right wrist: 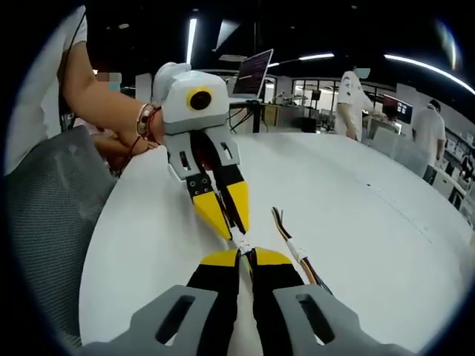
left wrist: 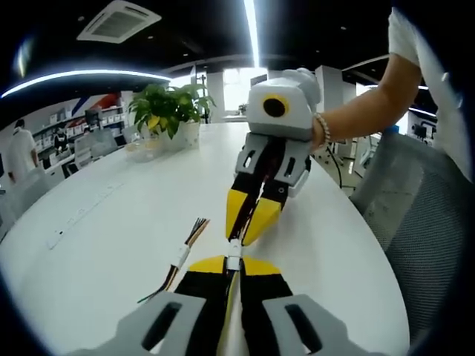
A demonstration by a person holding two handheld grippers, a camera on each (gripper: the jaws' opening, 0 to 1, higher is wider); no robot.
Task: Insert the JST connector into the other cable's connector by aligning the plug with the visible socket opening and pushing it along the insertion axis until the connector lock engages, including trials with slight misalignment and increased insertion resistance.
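Observation:
My left gripper [left wrist: 234,264] is shut on a small white connector [left wrist: 234,254], with a pale wire running back between its black and yellow fingers. My right gripper [left wrist: 243,230] comes down from the upper right, shut, its yellow tips meeting that connector tip to tip. In the right gripper view my right gripper [right wrist: 247,256] is shut and faces the left gripper [right wrist: 233,228], with the white connector [right wrist: 241,243] between them. Whether the two connector halves are joined is hidden by the tips. A spare cable [left wrist: 182,256] with coloured wires lies on the white table [left wrist: 111,245].
The spare cable [right wrist: 297,250] lies just right of my right gripper. A potted plant [left wrist: 173,111] stands at the table's far end, and a power strip [left wrist: 74,219] lies to the left. Grey mesh chairs [left wrist: 430,222] [right wrist: 44,222] sit by the table edge. A laptop [right wrist: 253,73] and people stand behind.

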